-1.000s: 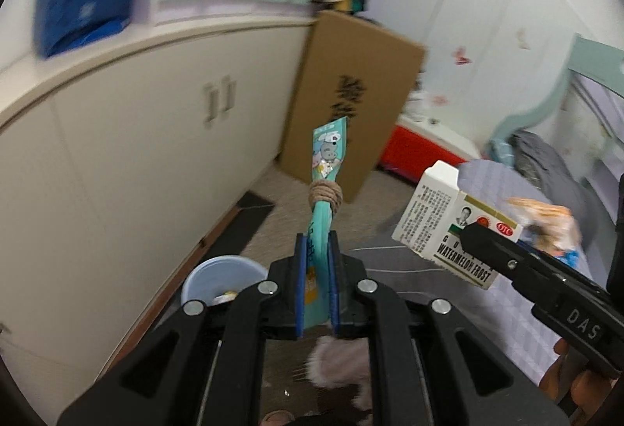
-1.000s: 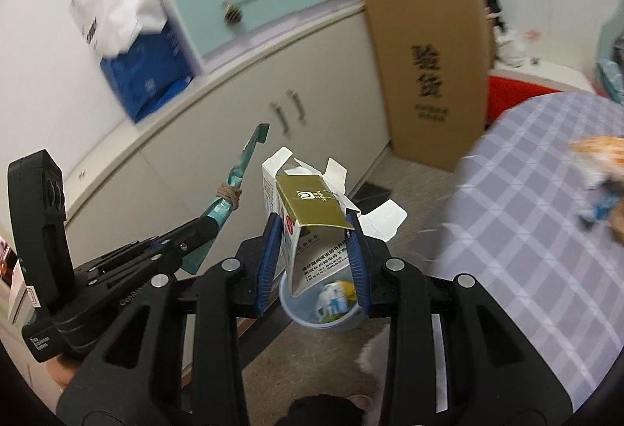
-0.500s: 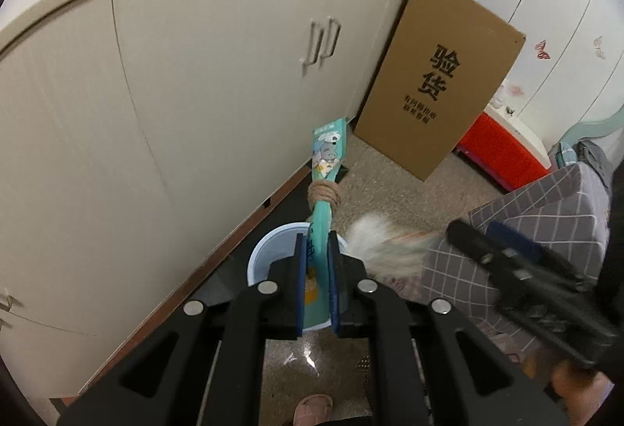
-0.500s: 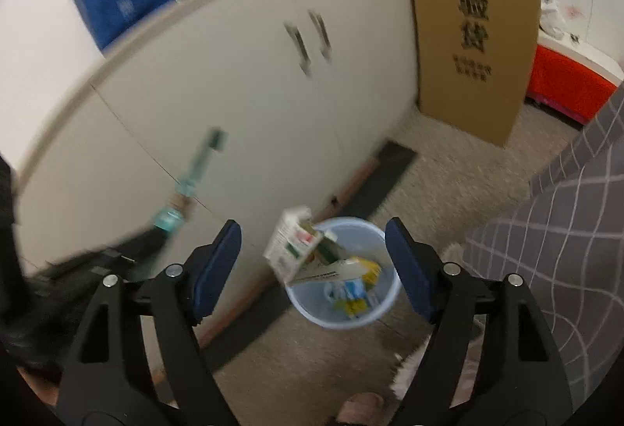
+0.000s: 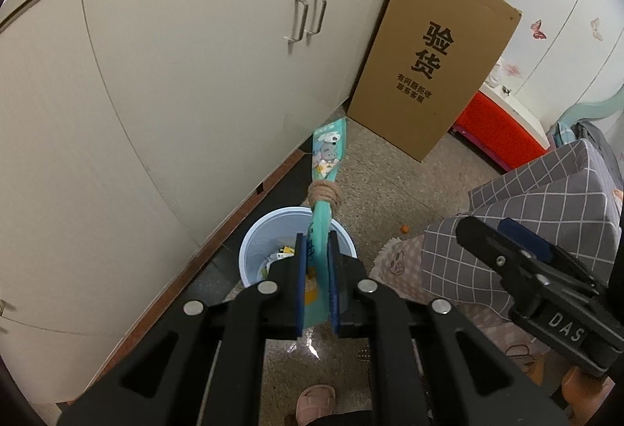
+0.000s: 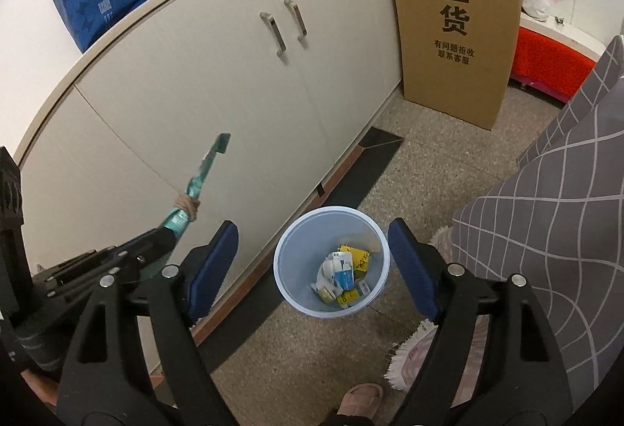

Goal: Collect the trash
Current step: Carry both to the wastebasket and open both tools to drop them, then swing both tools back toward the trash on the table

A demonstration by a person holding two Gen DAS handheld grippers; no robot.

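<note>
Speckled floor (image 6: 421, 168), left gripper (image 5: 314, 262) pinching teal packet (image 5: 325, 168), right gripper (image 6: 314, 250) spread wide

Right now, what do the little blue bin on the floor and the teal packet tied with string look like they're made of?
Pale blue round bin: likely thin plastic, with smooth, slightly translucent walls. Teal flat packet clamped in the left gripper: probably printed plastic film or coated paper, with a glossy cartoon print. The tan twine around it looks like fibrous jute.

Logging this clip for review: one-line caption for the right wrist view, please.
Open right claw above the light-blue bin holding discarded cartons; left claw grips a teal wrapper.
</note>
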